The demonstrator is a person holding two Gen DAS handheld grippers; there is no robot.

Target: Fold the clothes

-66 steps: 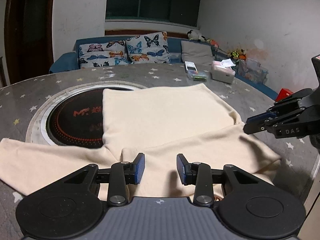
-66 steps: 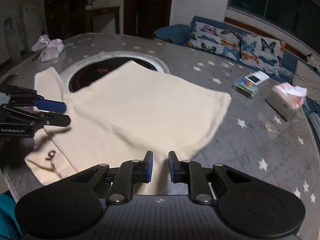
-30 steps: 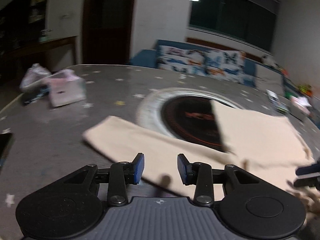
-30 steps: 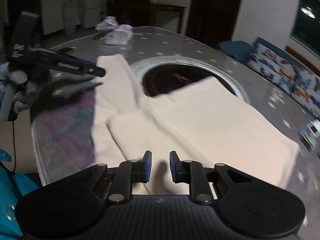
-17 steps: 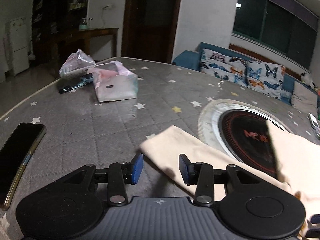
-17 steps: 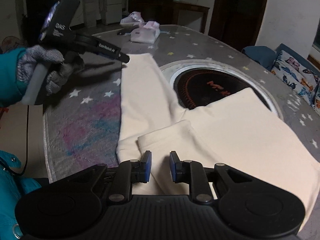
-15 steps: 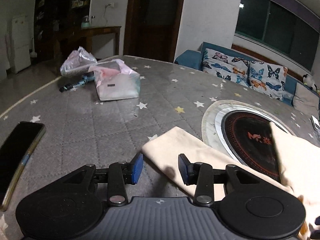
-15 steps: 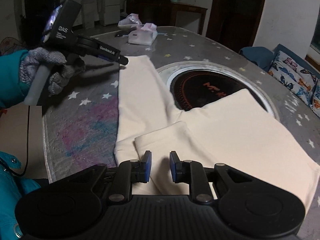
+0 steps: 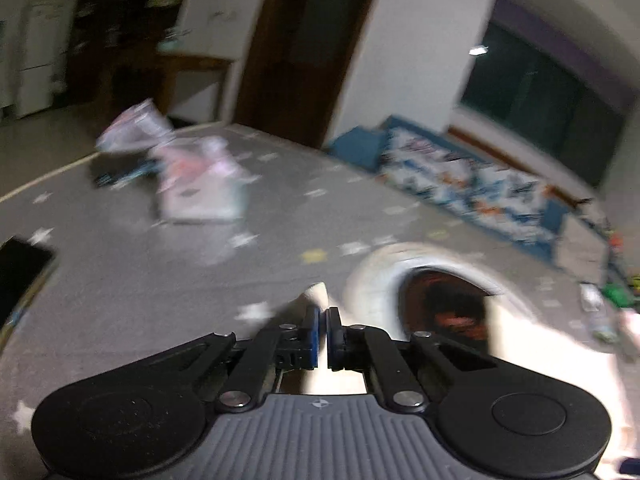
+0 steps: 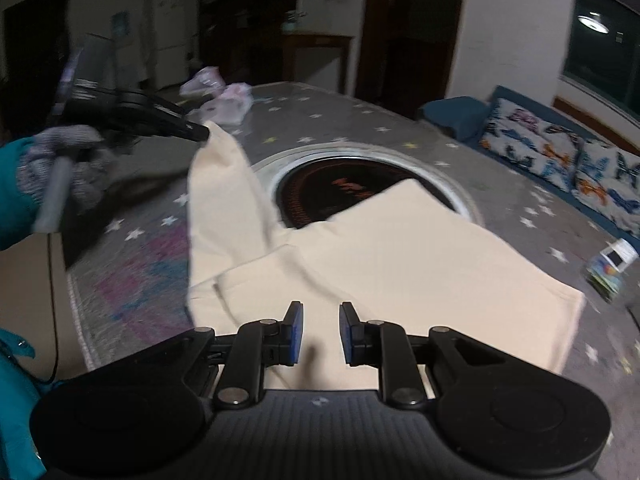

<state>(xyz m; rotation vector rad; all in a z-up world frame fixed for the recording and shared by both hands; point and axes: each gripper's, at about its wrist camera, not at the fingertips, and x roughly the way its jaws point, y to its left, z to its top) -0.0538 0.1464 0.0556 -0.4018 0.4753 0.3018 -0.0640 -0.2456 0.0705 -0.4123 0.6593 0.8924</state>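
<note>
Cream sleeve (image 10: 218,184) tip, flat before, now lifted in left gripper (image 9: 322,334) jaws; right gripper (image 10: 320,334) jaws parted, empty.

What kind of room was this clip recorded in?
Most likely a home living or dining room: a large round grey star-patterned table with a built-in round cooker, a blue sofa with butterfly cushions, and a white fridge in the background.

White walls (image 10: 516,20), dark doorway (image 10: 404,28), blue sofa (image 10: 560,148), night window (image 10: 608,44).
</note>
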